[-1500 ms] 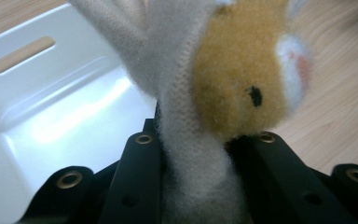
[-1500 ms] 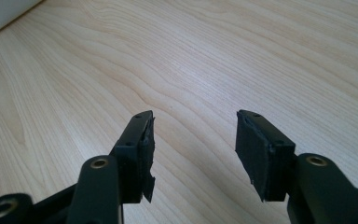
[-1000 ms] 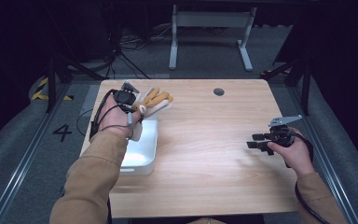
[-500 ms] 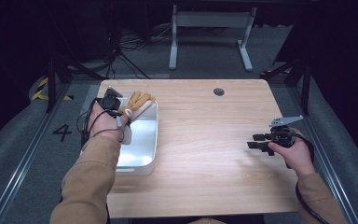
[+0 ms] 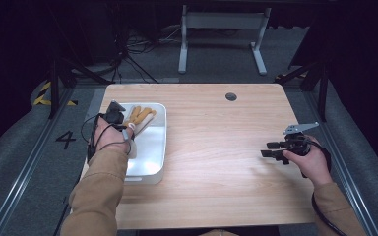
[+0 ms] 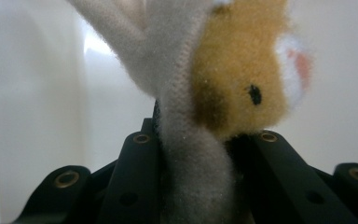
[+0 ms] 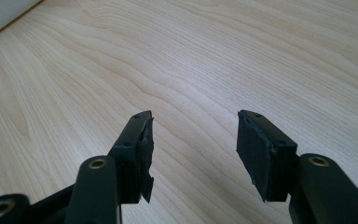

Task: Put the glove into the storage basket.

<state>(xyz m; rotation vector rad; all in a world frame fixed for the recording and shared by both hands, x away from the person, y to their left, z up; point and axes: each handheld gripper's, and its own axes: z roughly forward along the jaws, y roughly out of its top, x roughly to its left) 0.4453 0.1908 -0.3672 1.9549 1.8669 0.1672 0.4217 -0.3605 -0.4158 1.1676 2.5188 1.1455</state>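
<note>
A tan and cream plush toy (image 5: 141, 116) hangs at the far end of a white tray (image 5: 151, 150) on the left side of the wooden table (image 5: 216, 162). My left gripper (image 5: 129, 126) is shut on it. In the left gripper view the toy's cream limb (image 6: 191, 177) is squeezed between the black jaws of the left gripper (image 6: 200, 140), with its tan body (image 6: 237, 70) just above and the tray's wall (image 6: 37, 93) behind. My right gripper (image 5: 270, 150) rests low over the table's right side. Its jaws are open with nothing between them, as the right gripper (image 7: 193, 135) shows above bare wood (image 7: 214, 46).
A round cable hole (image 5: 231, 96) sits near the table's far edge. A corner of the white tray (image 7: 0, 14) appears at the top left of the right gripper view. Beyond the table stands a metal desk frame (image 5: 221, 29). A floor mark "4" (image 5: 65, 139) lies to the left.
My left hand has come down and to the left with the plush toy, from beyond the tray's far right corner to inside its far end. The right hand has stayed put.
</note>
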